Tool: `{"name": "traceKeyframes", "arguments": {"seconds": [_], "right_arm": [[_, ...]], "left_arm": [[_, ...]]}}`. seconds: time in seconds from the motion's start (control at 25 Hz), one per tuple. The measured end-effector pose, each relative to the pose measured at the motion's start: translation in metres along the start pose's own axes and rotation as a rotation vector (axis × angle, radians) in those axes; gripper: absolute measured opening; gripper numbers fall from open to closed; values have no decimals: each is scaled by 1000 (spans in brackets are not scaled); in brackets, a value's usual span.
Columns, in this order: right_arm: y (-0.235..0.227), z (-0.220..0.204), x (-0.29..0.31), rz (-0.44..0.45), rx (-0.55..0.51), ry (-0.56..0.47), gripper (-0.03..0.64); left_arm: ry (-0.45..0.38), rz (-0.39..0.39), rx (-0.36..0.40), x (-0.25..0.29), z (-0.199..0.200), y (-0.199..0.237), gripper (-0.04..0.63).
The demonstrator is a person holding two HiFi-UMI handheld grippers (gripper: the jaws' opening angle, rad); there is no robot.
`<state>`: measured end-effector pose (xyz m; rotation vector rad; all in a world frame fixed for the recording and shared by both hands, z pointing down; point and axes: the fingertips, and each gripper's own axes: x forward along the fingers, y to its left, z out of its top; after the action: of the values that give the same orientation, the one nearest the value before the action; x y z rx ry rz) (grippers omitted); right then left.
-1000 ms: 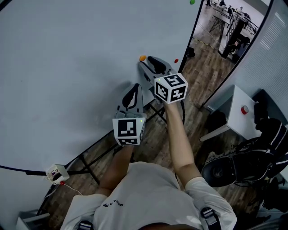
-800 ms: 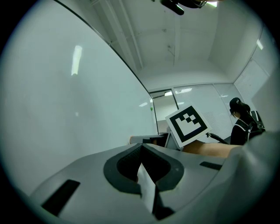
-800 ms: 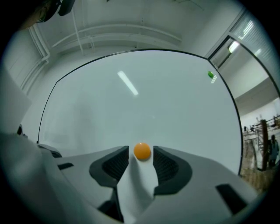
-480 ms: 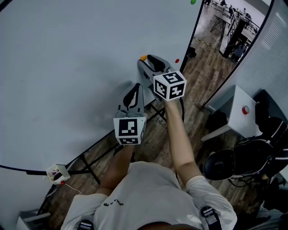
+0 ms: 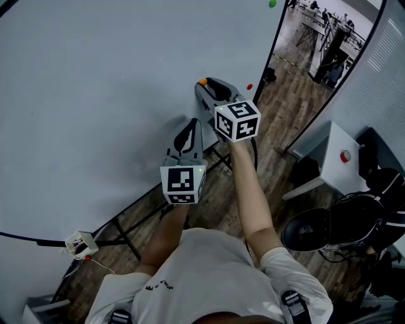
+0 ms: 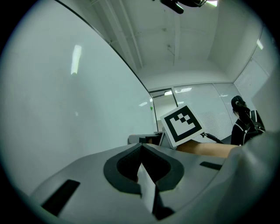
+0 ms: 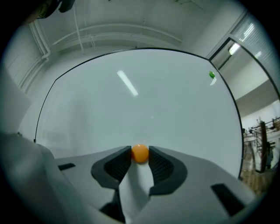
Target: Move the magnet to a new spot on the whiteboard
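A small orange magnet (image 5: 202, 81) sticks to the big whiteboard (image 5: 95, 95). My right gripper (image 5: 206, 86) points level at the board. Its jaws have just been closing, and both pads now touch the sides of the orange magnet (image 7: 140, 153) at the tips of the right gripper (image 7: 140, 155). My left gripper (image 5: 191, 123) hangs lower and nearer to me, close to the board, with nothing in it. In the left gripper view the left gripper (image 6: 141, 148) has its jaws shut, the tips meeting.
A red magnet (image 5: 249, 86) sits near the board's right edge and a green magnet (image 5: 271, 3) higher up. The board's stand legs cross the wooden floor below. A white table with a red button (image 5: 344, 155) and a black chair (image 5: 316, 237) stand at the right.
My right gripper has edged up and left, towards the board, so its tips now sit around the orange magnet. The left gripper has stayed put.
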<state>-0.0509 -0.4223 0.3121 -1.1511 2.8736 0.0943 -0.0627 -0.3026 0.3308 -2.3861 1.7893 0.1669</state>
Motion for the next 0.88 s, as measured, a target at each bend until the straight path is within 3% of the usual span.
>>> {"name": "traceKeyframes", "arguments": {"seconds": [0.88], "right_arm": [[-1, 8, -24, -28, -4, -38, 129]], "left_arm": [[-11, -21, -13, 0, 7, -11, 3]]}}
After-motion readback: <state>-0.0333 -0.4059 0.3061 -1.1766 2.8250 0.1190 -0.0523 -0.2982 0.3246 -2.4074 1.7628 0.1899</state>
